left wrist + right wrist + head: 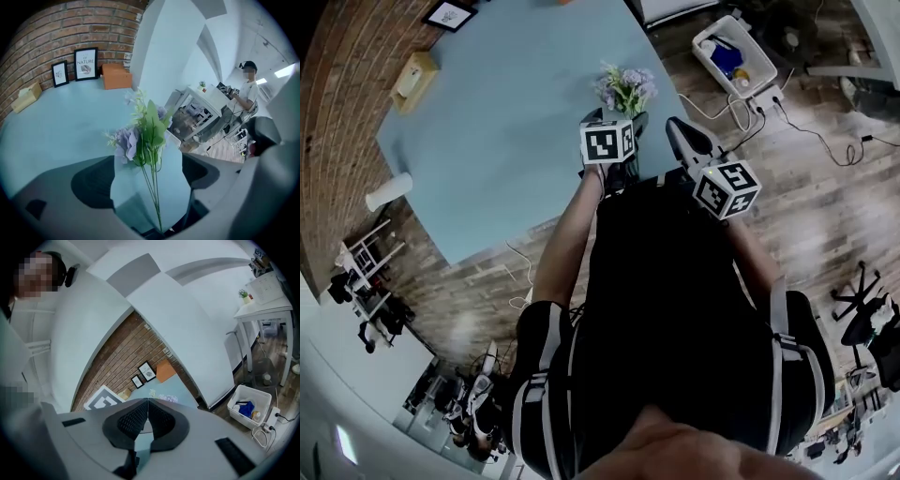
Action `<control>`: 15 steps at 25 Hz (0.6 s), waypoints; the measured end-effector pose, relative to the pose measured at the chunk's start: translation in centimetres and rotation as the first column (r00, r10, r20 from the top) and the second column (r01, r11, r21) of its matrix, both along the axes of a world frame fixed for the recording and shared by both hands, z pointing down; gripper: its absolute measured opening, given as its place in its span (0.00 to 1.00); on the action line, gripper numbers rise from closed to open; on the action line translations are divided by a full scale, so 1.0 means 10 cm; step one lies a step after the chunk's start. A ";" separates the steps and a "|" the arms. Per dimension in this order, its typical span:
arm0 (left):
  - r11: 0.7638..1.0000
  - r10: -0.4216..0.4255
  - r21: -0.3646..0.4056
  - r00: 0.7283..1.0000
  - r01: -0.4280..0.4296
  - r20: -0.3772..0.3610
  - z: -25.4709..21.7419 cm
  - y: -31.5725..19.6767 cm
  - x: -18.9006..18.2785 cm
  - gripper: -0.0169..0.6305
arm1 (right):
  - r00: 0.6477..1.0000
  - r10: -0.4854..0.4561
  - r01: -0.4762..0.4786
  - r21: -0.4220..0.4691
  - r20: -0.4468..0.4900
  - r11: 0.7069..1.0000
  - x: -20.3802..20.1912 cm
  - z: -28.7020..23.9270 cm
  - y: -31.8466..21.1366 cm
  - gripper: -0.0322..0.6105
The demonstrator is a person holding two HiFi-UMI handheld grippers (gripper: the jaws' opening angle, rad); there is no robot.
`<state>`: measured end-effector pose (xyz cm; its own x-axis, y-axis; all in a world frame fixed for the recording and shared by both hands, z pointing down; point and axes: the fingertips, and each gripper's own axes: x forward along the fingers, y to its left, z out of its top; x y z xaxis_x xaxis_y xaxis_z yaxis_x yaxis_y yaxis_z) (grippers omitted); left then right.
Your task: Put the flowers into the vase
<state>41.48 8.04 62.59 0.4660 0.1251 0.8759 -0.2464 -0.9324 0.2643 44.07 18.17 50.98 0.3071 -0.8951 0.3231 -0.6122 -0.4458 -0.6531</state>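
A bunch of purple and pale artificial flowers [625,87] with green leaves lies near the right edge of the light blue table [497,141]. My left gripper [616,118] stands over it, open wide. In the left gripper view the thin green stems run between the jaws and the blooms [140,133] stick out past the fingertips; the pads are apart from the stems. My right gripper [677,129] hovers just right of the table edge, shut with nothing between its pads [146,408]. A white cylinder-shaped vessel [389,191] stands at the table's left edge.
A tissue box [415,80] and a framed picture [450,13] sit at the far side by the brick wall, with an orange box [116,76] beside them. On the wooden floor to the right are a white basket [736,56] and cables. A person [246,91] stands by a desk.
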 end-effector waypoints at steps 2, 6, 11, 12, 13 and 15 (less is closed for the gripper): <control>1.000 0.007 0.007 0.999 -0.008 0.035 0.12 0.02 0.07 0.78 | 1.000 0.013 -0.013 0.002 0.005 1.000 0.03 0.02 0.06 0.08; 0.999 0.028 0.040 0.995 -0.032 0.094 0.36 0.07 0.20 0.78 | 0.999 0.041 -0.041 -0.003 0.014 0.999 0.07 0.09 0.22 0.08; 0.998 -0.001 0.069 0.987 -0.010 0.161 0.58 -0.01 0.32 0.78 | 0.996 0.081 -0.081 -0.015 0.024 0.997 0.13 0.14 0.43 0.08; 0.998 -0.013 0.071 0.984 0.000 0.177 0.62 -0.03 0.33 0.78 | 0.996 0.088 -0.088 -0.017 0.026 0.996 0.14 0.15 0.46 0.08; 0.998 -0.024 0.070 0.981 0.010 0.192 0.66 -0.04 0.33 0.78 | 0.995 0.094 -0.093 -0.019 0.027 0.995 0.16 0.16 0.50 0.08; 0.998 -0.037 0.065 0.974 0.023 0.223 0.73 -0.05 0.34 0.78 | 0.994 0.104 -0.103 -0.023 0.030 0.994 0.18 0.19 0.56 0.08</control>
